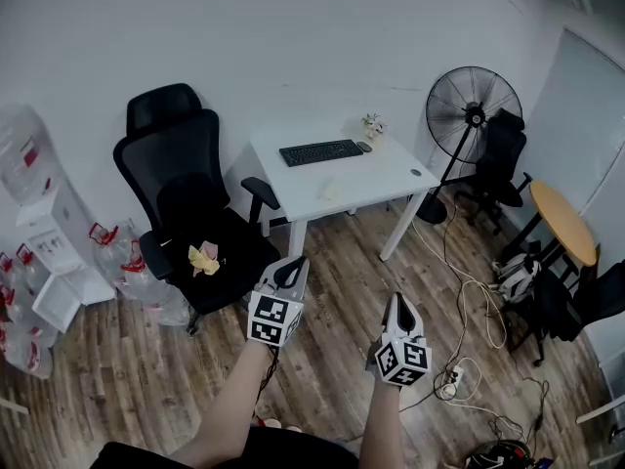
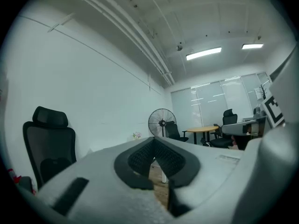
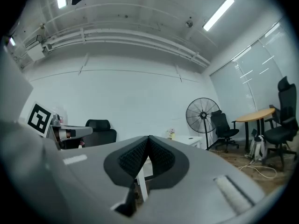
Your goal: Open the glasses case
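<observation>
A white desk [image 1: 391, 176] stands ahead of me by the wall, a step or two beyond both grippers. On it lies a small pale object [image 1: 330, 191], too small to tell whether it is the glasses case. My left gripper [image 1: 290, 265] and right gripper [image 1: 401, 306] hover side by side over the wooden floor, both pointing level toward the desk. The left gripper [image 2: 153, 141] has its dark pads meeting at the tip with nothing between them. So does the right gripper [image 3: 148, 138], shut and empty.
A black keyboard [image 1: 320, 151], a mouse and a small flower pot sit on the desk. A black office chair [image 1: 186, 213] with a yellow cloth [image 1: 203, 258] stands left of it. A standing fan [image 1: 473, 107], a round wooden table [image 1: 562, 221], floor cables [image 1: 469, 311] and water bottles [image 1: 20, 154] surround me.
</observation>
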### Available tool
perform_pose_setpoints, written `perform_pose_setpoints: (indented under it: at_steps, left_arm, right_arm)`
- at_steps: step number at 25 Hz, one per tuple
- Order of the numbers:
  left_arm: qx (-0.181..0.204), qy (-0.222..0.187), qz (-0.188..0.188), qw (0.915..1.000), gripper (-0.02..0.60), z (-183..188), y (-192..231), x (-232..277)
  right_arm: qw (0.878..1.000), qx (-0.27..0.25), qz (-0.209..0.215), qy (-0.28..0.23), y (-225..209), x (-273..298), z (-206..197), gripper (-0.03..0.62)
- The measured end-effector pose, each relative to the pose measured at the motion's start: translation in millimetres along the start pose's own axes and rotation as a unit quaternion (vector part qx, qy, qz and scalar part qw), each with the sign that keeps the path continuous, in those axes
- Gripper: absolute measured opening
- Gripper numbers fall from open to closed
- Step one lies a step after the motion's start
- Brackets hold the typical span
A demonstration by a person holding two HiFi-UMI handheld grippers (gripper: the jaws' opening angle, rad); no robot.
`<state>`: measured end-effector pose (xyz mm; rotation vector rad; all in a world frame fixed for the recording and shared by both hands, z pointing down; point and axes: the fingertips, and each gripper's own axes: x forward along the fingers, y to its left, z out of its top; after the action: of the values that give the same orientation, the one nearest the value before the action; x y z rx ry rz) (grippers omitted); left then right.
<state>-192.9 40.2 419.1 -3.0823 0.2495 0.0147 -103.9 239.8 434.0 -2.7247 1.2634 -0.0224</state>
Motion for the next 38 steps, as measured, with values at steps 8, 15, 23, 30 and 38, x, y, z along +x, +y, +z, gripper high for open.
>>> perform_pose_setpoints:
  at_steps: [8, 15, 23, 30, 38]
  left_arm:
    - [0.002, 0.007, -0.009, 0.9999, 0.006, -10, -6, -3]
    - [-0.008, 0.014, -0.013, 0.9998, 0.006, -19, -1, -5]
    - [-0.014, 0.012, -0.019, 0.9996, 0.006, -21, 4, -2]
    - [-0.017, 0.012, -0.022, 0.9995, 0.006, -25, 12, 5]
    - [-0.016, 0.011, -0.026, 0.9995, 0.006, -28, 25, 13]
  right_arm:
    - [1.000, 0.000, 0.005, 0.009, 5, -6, -10, 0.012]
    - [1.000, -0.001, 0.006, 0.006, 9, -4, -10, 0.012]
    - [1.000, 0.002, 0.012, 0.003, 16, 1, -9, 0.066]
    - [1.000, 0.014, 0.020, -0.008, 18, 11, -7, 0.177]
    - [0.999, 0.033, 0.025, -0.005, 22, 23, -18, 0.242]
